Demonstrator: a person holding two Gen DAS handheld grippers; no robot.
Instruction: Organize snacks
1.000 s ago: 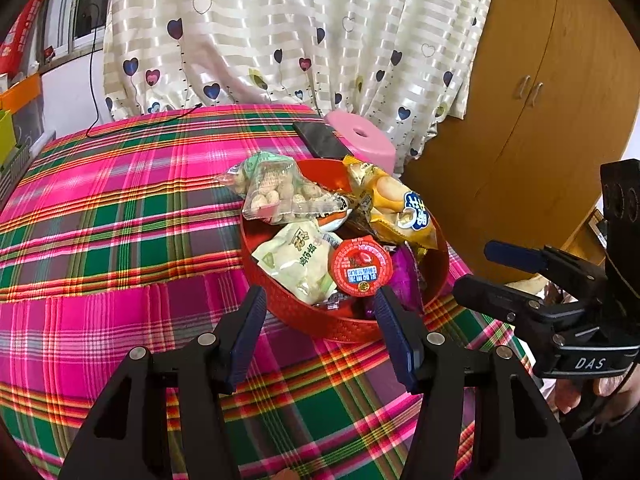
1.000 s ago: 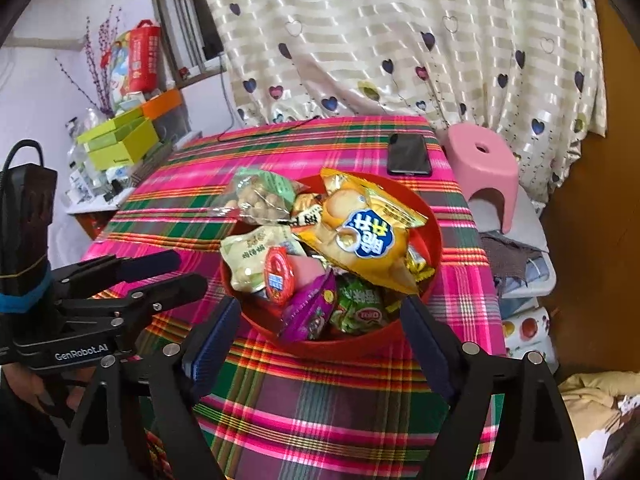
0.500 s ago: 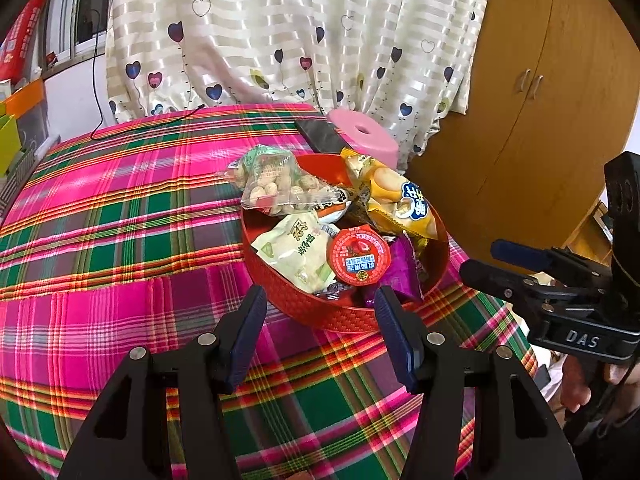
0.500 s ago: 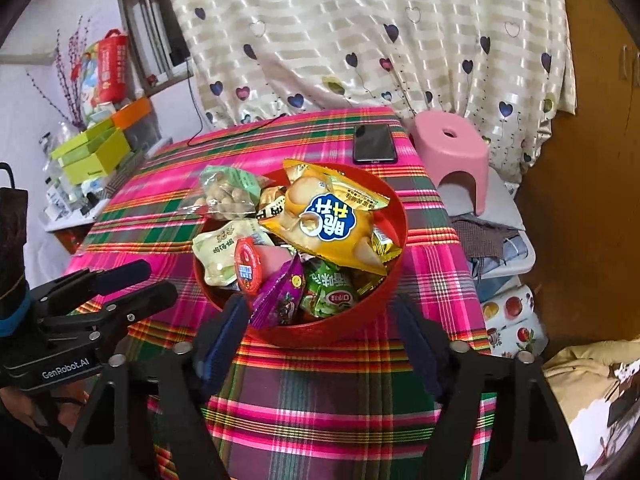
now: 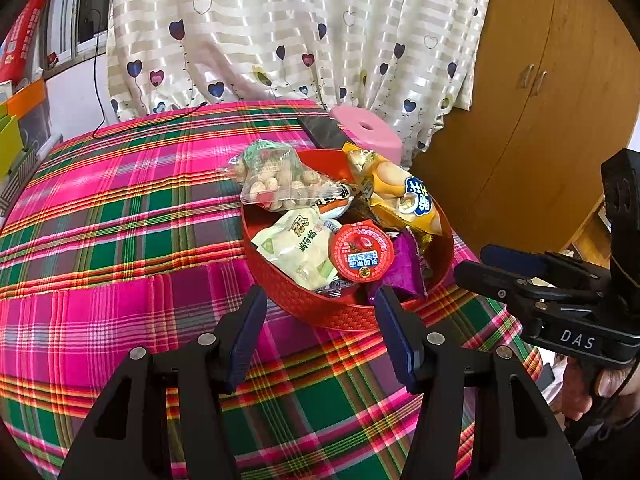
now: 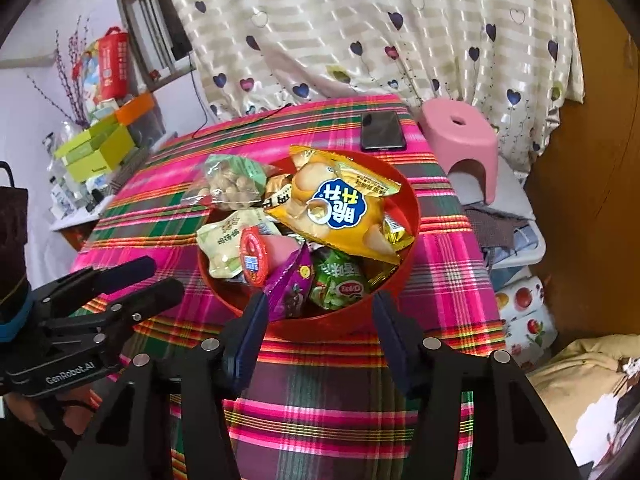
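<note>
Left gripper [image 5: 320,304]: we held it with its jaws spread, nothing between them, poised just short of the near rim of the red basket [image 5: 320,314].
Right gripper [image 6: 316,308]: we were closing its jaws; they stood apart, pressing on nothing, with the basket's near rim in the gap beyond them.
Gripper placement: each gripper appeared at the edge of the other's view, one on each side of the basket, both above the tablecloth [image 5: 120,240].
Red basket: it was round, with a woven-pattern wall, and sat on the plaid tablecloth near the table's right edge.
Snacks: we saw all of them piled inside the basket.
Jelly cup [image 5: 361,255]: its red lid was tilted, leaning near the front of the pile.
Purple packet [image 6: 290,284]: it lay just beside the jelly cup, at the front.
Green packet [image 6: 340,284]: it lay to the right of the purple packet.
Pale green packet [image 5: 296,248]: it lay left of the jelly cup.
Peanut bag [image 5: 276,178]: it overhung the far left rim.
Yellow biscuit bag [image 6: 336,204]: it lay on top of the pile.
Phone [image 6: 382,131]: it lay flat on the cloth beyond the basket.
Pink stool [image 6: 464,140]: it stood past the table's far corner.
</note>
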